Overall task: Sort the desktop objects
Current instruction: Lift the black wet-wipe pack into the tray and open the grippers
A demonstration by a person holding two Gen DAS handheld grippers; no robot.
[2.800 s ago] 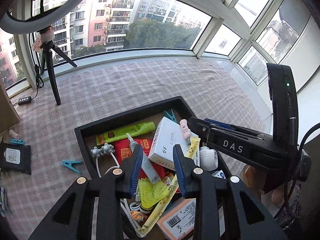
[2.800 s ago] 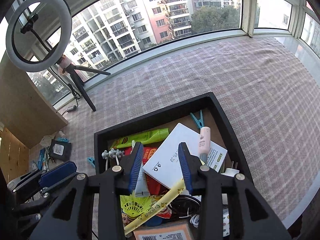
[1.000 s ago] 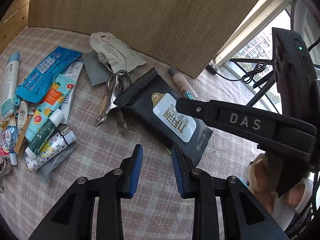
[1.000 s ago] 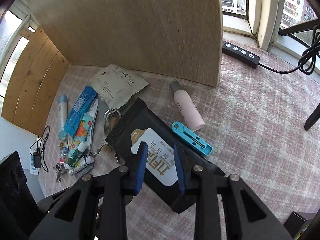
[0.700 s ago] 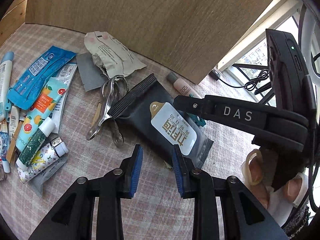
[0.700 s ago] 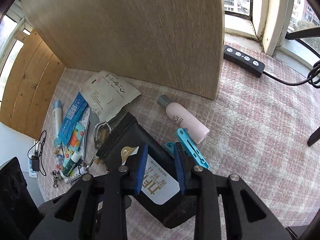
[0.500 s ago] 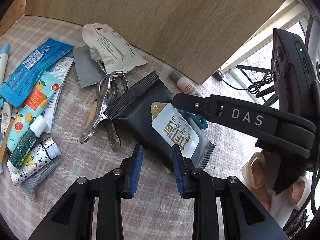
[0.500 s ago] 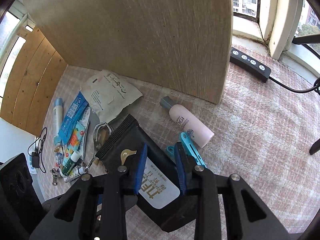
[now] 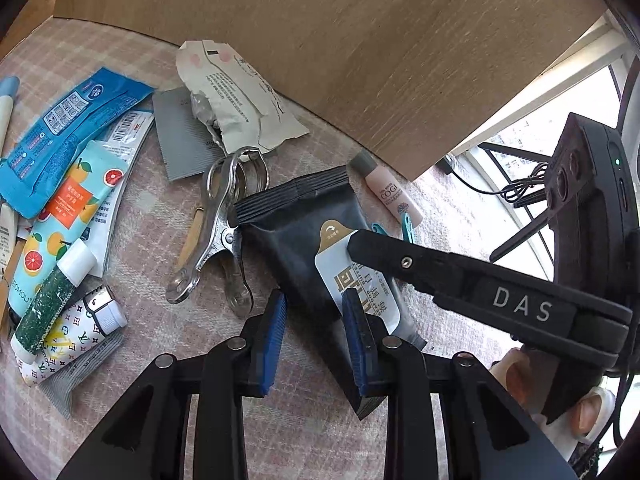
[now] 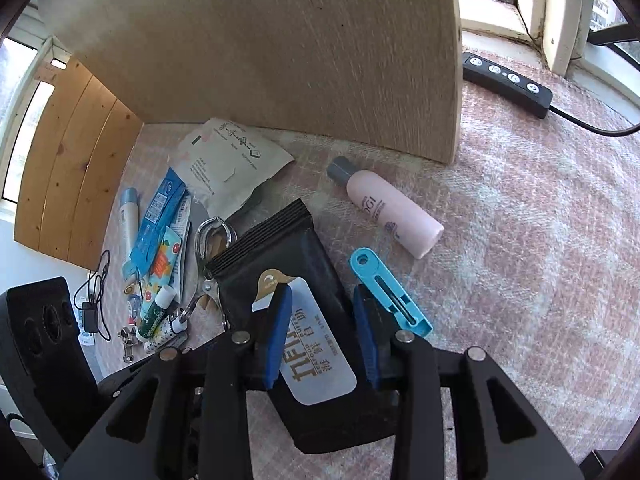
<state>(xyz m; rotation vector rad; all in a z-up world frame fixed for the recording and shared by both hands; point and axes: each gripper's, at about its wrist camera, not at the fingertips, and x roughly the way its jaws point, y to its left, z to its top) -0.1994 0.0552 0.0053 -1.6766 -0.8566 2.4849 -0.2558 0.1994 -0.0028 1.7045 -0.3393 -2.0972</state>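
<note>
My right gripper point(image 10: 322, 336) is opening over the black wipes pack point(image 10: 280, 256), hiding its label; my left gripper point(image 9: 316, 336) hangs parted, empty, at the pack's near corner.

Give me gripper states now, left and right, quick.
Left gripper: open, holding nothing, hovering over the black wipes pack.
Right gripper: jaws opening, nothing gripped, wipes pack label beneath them.
</note>
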